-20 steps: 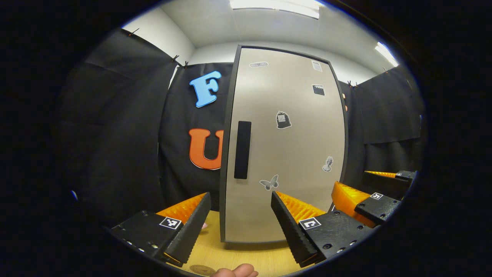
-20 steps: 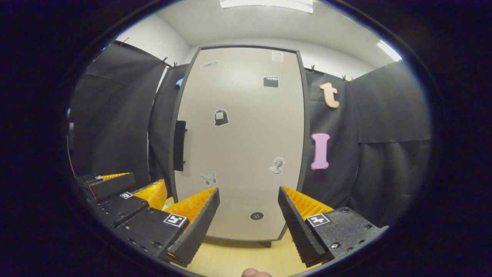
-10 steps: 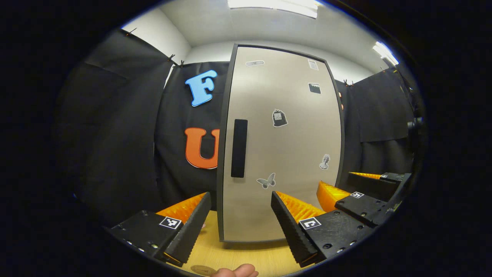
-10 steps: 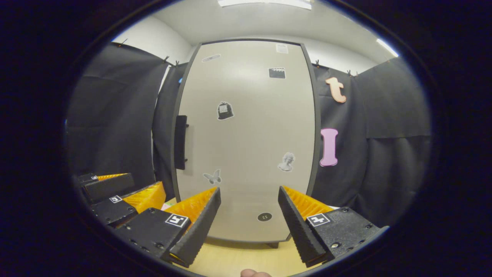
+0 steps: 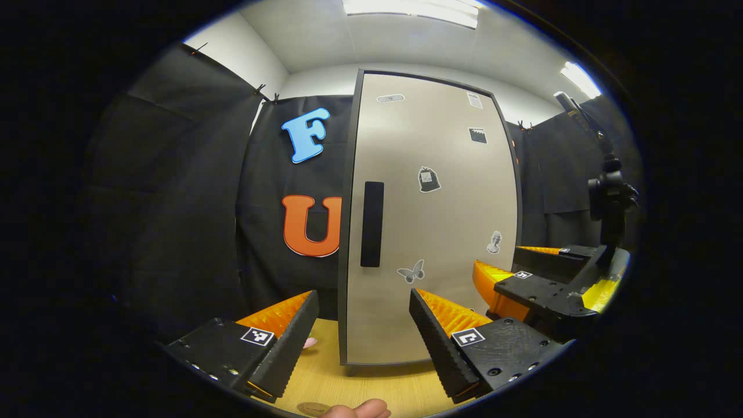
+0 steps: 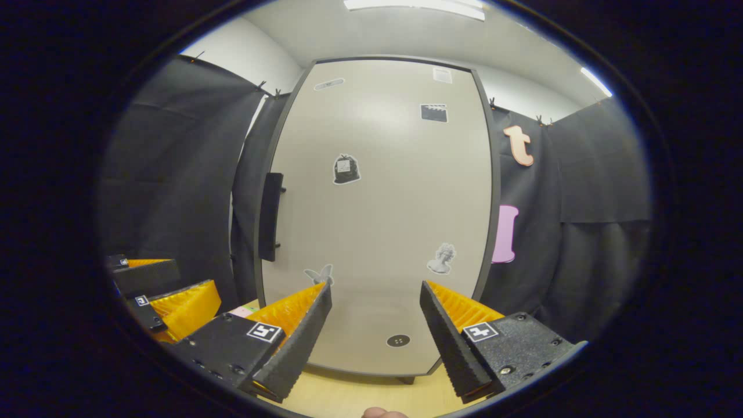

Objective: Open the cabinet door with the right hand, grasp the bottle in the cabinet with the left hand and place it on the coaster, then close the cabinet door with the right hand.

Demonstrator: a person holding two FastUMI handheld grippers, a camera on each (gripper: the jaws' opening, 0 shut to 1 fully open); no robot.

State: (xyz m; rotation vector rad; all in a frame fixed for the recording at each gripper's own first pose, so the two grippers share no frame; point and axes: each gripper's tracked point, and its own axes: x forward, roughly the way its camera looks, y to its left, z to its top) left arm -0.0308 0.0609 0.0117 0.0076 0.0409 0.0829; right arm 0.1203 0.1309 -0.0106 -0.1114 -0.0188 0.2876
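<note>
A tall cabinet (image 5: 441, 220) with a pale door stands shut on the wooden table, so its inside is hidden. The black vertical handle (image 5: 371, 223) sits at the door's left edge. My left gripper (image 5: 364, 331) is open and empty, a short way in front of the door below the handle. The right gripper (image 5: 522, 278) is ahead of it on the right. In the right gripper view the door (image 6: 377, 203) looms close, its handle (image 6: 270, 216) up and to the left of my open, empty right gripper (image 6: 374, 325). A round brown coaster (image 5: 312, 408) lies at the table's near edge.
Black cloth walls close in the booth on both sides of the cabinet. The wooden table (image 5: 325, 377) runs under the cabinet's feet. A small pink object (image 5: 309, 342) lies on the table behind my left finger. My left gripper (image 6: 168, 290) shows at lower left in the right gripper view.
The right gripper has moved forward toward the cabinet door, which now looks larger in its view. The left gripper has stayed almost in place. The door remains shut.
</note>
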